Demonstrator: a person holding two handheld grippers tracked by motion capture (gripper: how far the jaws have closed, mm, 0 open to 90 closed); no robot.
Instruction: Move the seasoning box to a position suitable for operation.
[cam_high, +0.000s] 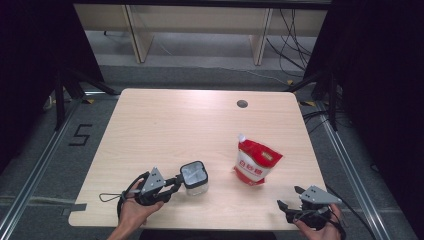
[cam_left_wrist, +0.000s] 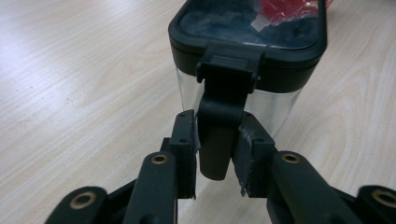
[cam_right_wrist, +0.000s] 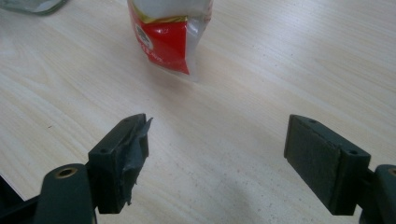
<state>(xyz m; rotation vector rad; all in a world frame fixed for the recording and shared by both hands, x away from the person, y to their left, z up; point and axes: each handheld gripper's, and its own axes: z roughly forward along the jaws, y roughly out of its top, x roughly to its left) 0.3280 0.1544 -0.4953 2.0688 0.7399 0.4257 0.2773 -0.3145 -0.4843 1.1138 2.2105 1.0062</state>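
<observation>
Left gripper clamped on the container's lid latch, pouch waiting.

The clear container (cam_high: 194, 177) stands on the surface (cam_high: 165, 125) near its front; the left gripper (cam_left_wrist: 217, 156) pinches its hanging latch (cam_left_wrist: 219, 135), likely about to unlatch it. The red pouch (cam_high: 256, 162) lies nearby, and the right gripper (cam_right_wrist: 217, 158) has its fingers apart.

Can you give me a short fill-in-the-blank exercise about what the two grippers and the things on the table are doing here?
1. The left gripper is shut on the container's black ____.
2. The right gripper has its jaws ____ and holds nothing.
3. The pouch on the table is white and ____.
4. The clear container has a ____ lid.

Missing words: handle; open; red; black
</observation>
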